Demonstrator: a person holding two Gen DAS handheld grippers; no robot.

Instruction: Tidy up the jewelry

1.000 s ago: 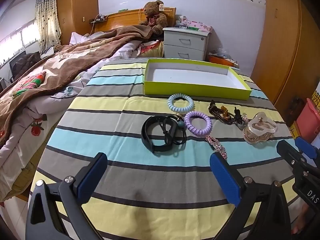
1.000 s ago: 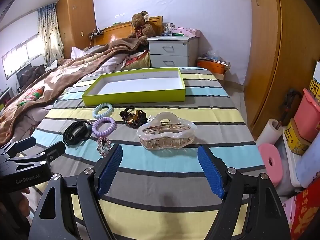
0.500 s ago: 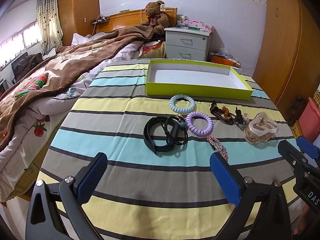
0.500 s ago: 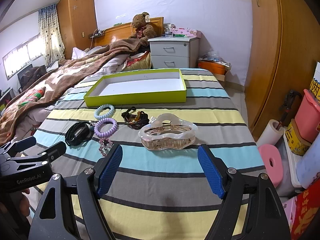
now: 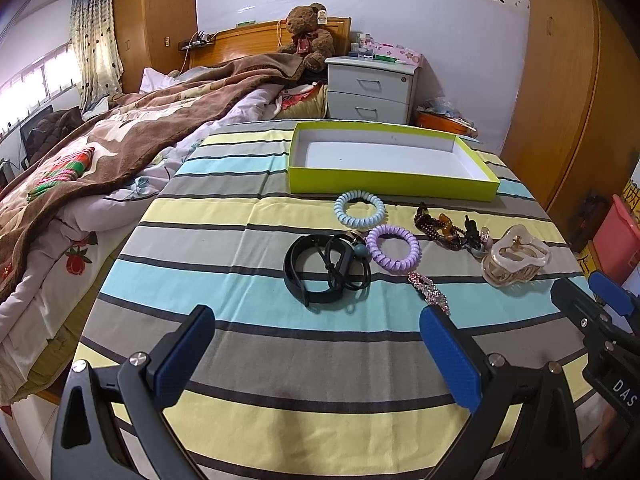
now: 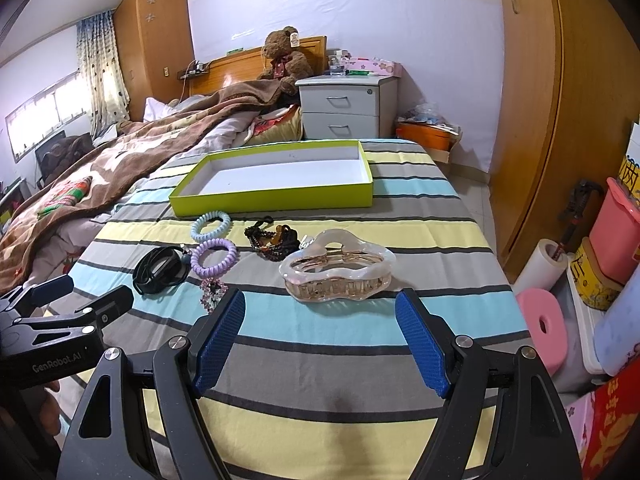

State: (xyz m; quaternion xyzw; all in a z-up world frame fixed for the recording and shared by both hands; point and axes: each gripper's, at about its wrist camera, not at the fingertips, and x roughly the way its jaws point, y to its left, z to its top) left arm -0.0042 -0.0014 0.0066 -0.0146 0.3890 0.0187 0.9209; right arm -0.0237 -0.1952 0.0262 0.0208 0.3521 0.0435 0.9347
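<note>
On the striped tablecloth lie a clear pinkish hair claw (image 6: pixel 338 270) (image 5: pixel 515 258), a purple coil tie (image 5: pixel 394 248) (image 6: pixel 214 257), a light blue coil tie (image 5: pixel 360 209) (image 6: pixel 211 225), a black cord bundle (image 5: pixel 326 272) (image 6: pixel 160 270), a dark bead bracelet (image 5: pixel 444 228) (image 6: pixel 272 240) and a sparkly clip (image 5: pixel 429 292) (image 6: pixel 213 292). Behind them stands an empty lime-green box (image 5: pixel 390 182) (image 6: pixel 272 200). My left gripper (image 5: pixel 316 344) is open, short of the cord bundle. My right gripper (image 6: pixel 320 330) is open just before the hair claw.
A bed with a brown blanket (image 5: pixel 100 148) borders the table's left side. A grey nightstand (image 5: pixel 370 90) and a teddy bear (image 5: pixel 308 36) stand behind. Wooden wardrobe doors (image 6: pixel 560 120), a pink bin (image 6: pixel 614 228) and paper rolls (image 6: pixel 542 330) crowd the right.
Both views have drifted slightly; the hair claw sits a little nearer to my right gripper. Both grippers remain open and empty.
</note>
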